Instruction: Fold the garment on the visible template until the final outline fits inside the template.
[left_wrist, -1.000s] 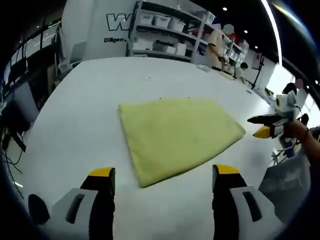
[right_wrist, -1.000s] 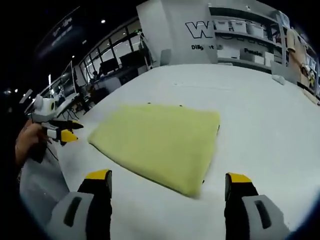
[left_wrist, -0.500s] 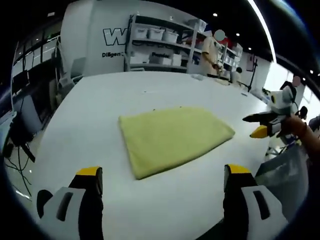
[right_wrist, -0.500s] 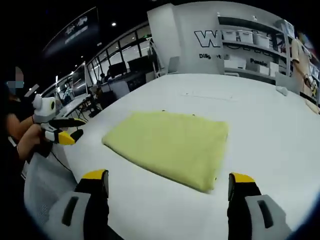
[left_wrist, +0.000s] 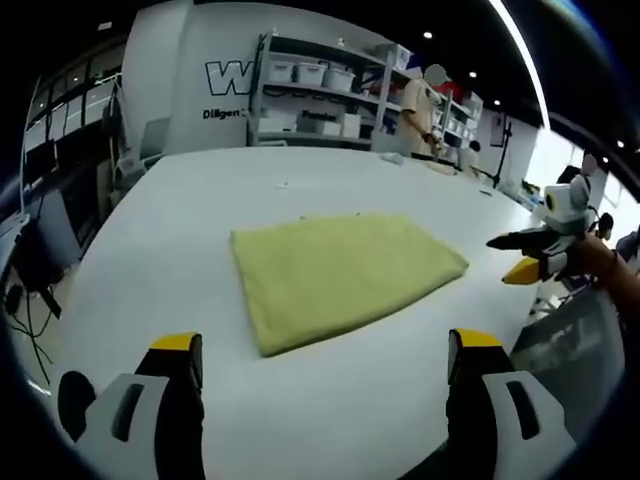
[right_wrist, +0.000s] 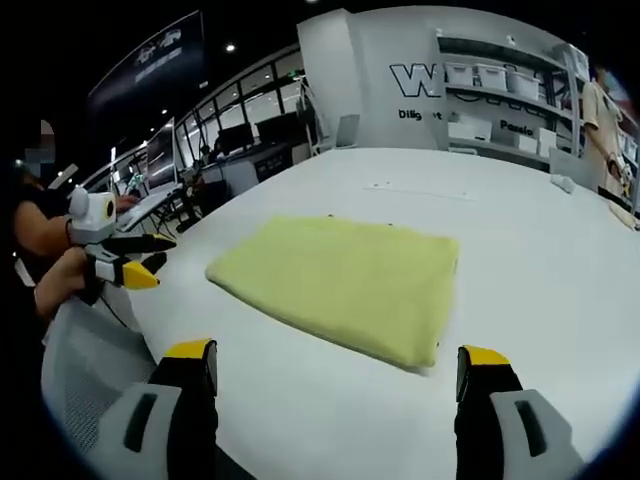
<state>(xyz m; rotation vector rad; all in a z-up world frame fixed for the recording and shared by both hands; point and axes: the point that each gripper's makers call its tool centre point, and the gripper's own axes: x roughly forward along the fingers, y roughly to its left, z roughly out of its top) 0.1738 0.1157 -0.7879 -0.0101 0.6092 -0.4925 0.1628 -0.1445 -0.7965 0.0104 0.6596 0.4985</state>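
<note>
Both pairs of jaws stand wide apart with nothing between them. Seen in the left gripper view, the left gripper hangs above the near edge of the white table, its yellow-tipped jaws rising on either side of the near part of the tabletop. Just beyond them lies the yellow garment, folded into a flat, roughly four-sided shape, resting on the table and touching neither gripper. At the right of that view the right gripper is held by a hand off the table's right edge, well apart from the cloth.

From the right gripper view, the right gripper's jaws frame the same folded garment, which lies near the middle of the table. At the left, the left gripper is held in a hand beside the table's edge, its jaws parted and apart from the cloth. Far behind the table stand shelves with bins, and a person stands by them.
</note>
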